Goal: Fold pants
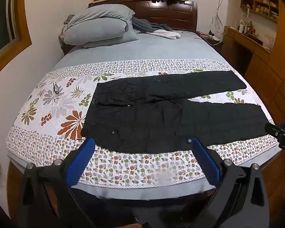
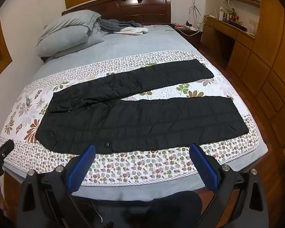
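Matt black cloth pants [image 1: 161, 114] on quilted cloth coverlet [image 1: 53, 102]; glossy wooden headboard [image 1: 171, 13].

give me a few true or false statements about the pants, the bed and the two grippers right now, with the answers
1. The black pants lie spread flat on the floral quilt. True.
2. The pants are already folded in half. False: both legs lie apart, unfolded.
3. The left gripper holds the waistband. False: it is open, with nothing between its jaws.
4. The right gripper is open and short of the pants. True.
5. The pillows sit at the foot of the bed. False: they are stacked by the headboard.
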Demonstrator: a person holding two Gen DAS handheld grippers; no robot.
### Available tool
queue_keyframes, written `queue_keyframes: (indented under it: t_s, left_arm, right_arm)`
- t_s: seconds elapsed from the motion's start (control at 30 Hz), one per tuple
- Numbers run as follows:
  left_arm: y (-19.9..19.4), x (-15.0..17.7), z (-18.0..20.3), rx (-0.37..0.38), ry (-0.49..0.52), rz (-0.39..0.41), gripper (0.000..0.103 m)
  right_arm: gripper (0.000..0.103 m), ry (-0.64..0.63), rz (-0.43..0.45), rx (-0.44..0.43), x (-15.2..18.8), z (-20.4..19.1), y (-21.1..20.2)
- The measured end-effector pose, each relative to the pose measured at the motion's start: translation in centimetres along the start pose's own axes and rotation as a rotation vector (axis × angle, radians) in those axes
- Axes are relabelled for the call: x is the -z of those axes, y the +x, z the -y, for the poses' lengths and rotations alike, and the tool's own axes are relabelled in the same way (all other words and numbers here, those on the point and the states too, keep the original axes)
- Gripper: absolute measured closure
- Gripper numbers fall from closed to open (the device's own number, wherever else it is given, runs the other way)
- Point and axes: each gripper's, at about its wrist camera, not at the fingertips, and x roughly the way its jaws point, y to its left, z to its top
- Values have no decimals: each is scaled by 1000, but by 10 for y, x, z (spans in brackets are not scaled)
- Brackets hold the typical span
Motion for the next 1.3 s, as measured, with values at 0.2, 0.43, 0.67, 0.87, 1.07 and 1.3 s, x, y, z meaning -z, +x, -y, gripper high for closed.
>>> queue_keyframes:
  t_s: [0.2, 0.43, 0.67, 0.87, 1.07, 1.3]
  left_arm:
    - [2, -2, 2, -6, -2, -2, 2]
    - [0, -2, -1, -3, -4, 5, 2]
    - [-3, -2, 0, -2, -5, 9, 2]
    - [-3, -1, 0, -3, -2, 7, 2]
    - [-2, -2, -1, -2, -4, 8, 2]
    - [-2, -2, 0, -6, -5, 10, 2]
  right_arm:
    - [3, 0, -6, -5, -2, -1, 1]
    - [3, 0, 1, -4, -2, 2, -1]
    - [3, -7, 3, 3, -1, -1, 1]
    - [3, -4, 0, 4, 0, 0, 0]
    - [3, -1, -3, 3, 0, 2, 0]
    - [3, -3, -5, 2, -1, 1, 2]
